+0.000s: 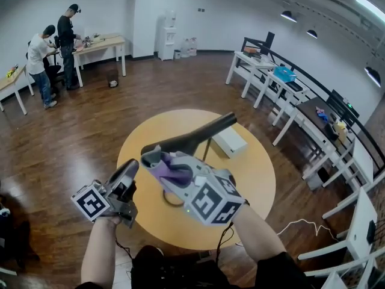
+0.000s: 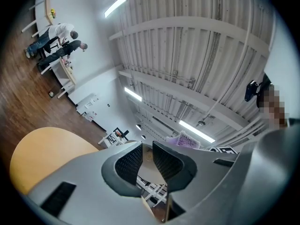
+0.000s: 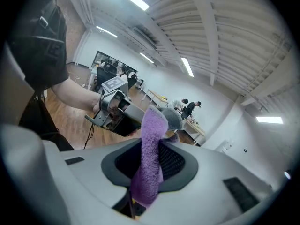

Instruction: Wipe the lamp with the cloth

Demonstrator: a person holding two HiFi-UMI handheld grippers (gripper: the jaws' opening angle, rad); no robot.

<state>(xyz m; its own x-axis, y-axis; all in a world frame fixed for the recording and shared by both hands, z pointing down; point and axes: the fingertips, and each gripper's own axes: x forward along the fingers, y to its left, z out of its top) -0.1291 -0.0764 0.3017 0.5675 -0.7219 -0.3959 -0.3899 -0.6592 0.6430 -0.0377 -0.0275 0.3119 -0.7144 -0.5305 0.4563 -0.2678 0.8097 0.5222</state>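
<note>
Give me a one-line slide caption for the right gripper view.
Right gripper clamps a purple cloth between its jaws, the left gripper and a bare forearm beyond.

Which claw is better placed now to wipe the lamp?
Right. The right claw is shut on the purple cloth, near the black lamp. The left claw is shut and empty.

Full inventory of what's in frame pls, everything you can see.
table: 1, yellow, round, centre
lamp: 1, black, on the table
box: 1, white, on the table beside the lamp
cloth: 1, purple, between the right gripper's jaws
people: 2, far left, at a desk
water dispenser: 1, white, far wall
desks: several, white, right side
left gripper: grey, shut, empty
right gripper: grey, shut on the cloth
</note>
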